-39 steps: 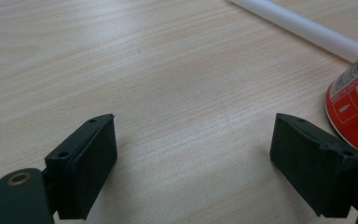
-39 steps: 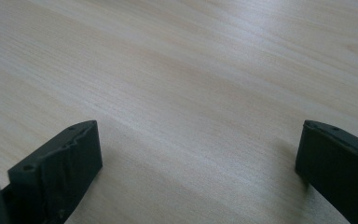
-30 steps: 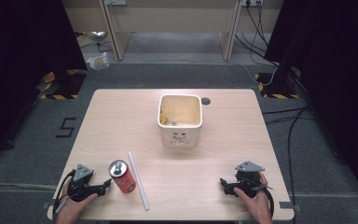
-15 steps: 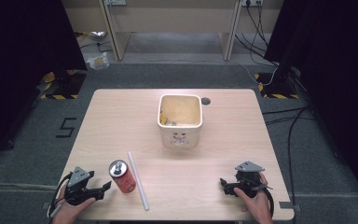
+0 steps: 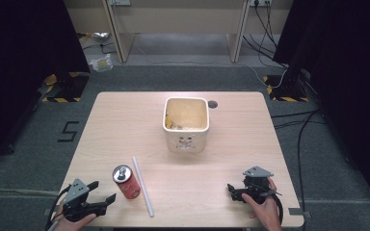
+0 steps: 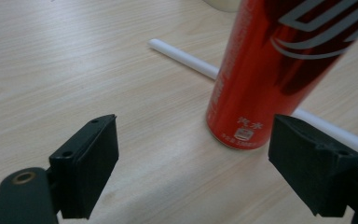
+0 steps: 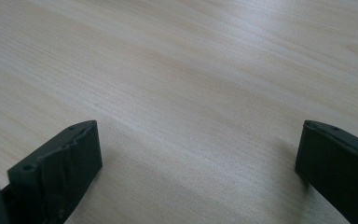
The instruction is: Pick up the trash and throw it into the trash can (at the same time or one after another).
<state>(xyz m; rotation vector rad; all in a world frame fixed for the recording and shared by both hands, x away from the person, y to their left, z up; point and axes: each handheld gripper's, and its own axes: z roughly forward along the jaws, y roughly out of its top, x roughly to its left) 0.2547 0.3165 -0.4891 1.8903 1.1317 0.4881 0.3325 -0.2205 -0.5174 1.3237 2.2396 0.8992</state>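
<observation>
**Left tool closing in on the can, nothing gripped yet**

The left tool is sitting released at the near left corner of the pale wooden tabletop, its two black jaws spread wide and pointing toward the upright red aluminium drinks can. In the left gripper view the can is standing just ahead of the jaws and toward the right-hand one, apart from both, so no contact is being made. Just beyond the can, the long white plastic straw is lying flat on the wood, running away from the tool; it looks close beside the can's base, though whether the two touch cannot be told.

The right tool is resting released too at the near right corner, jaws apart over bare wood, well apart from the can and straw.

Farther out, past both tools at mid-table, the cream square plastic tub is standing open-topped with some yellowish contents.

Judging from this, the work is only beginning: the approach to the can is under way, while the grasp, lift and any placing are all remaining.
</observation>
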